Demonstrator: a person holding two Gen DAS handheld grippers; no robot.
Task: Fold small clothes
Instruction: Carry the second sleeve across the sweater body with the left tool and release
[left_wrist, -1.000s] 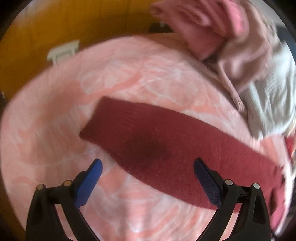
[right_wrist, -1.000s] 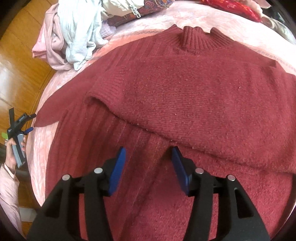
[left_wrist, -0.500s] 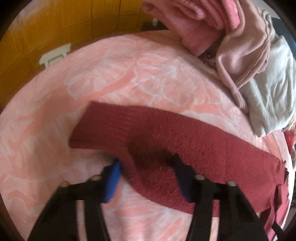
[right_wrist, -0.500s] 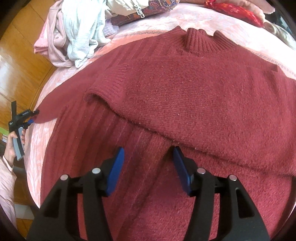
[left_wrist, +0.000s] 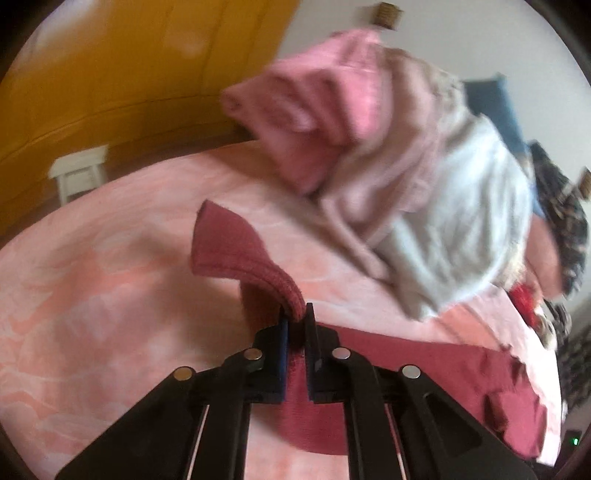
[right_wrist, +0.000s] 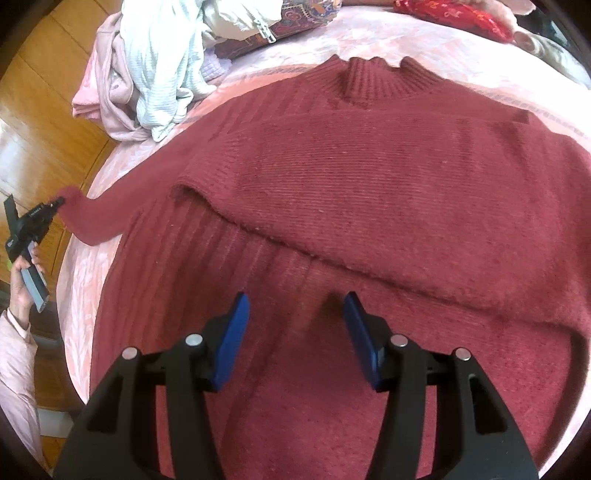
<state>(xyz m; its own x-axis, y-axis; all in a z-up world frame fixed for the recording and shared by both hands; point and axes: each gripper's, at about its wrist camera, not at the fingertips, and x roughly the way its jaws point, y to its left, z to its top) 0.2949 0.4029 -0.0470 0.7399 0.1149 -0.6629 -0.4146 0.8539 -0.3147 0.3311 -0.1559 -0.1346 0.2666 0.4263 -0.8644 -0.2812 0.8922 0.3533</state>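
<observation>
A dark red knit sweater (right_wrist: 369, 184) lies spread on the pink bedspread (right_wrist: 85, 295), collar at the far side, with one sleeve folded across its body. My left gripper (left_wrist: 295, 317) is shut on the end of the other sleeve (left_wrist: 236, 254), whose cuff droops forward over the fingers. In the right wrist view that gripper (right_wrist: 55, 202) holds the sleeve end (right_wrist: 92, 218) off the bed's left edge. My right gripper (right_wrist: 295, 321) is open and empty, hovering just above the sweater's lower body.
A heap of pink and white clothes (left_wrist: 388, 166) lies at the far side of the bed; it also shows in the right wrist view (right_wrist: 147, 74). A patterned bag (right_wrist: 280, 22) and red cloth (right_wrist: 461, 18) lie beyond the collar. A white stool (left_wrist: 79, 173) stands on the wooden floor.
My left gripper closed on the sleeve end and lifted it off the bedspread. My right gripper stayed open over the sweater, barely moving.
</observation>
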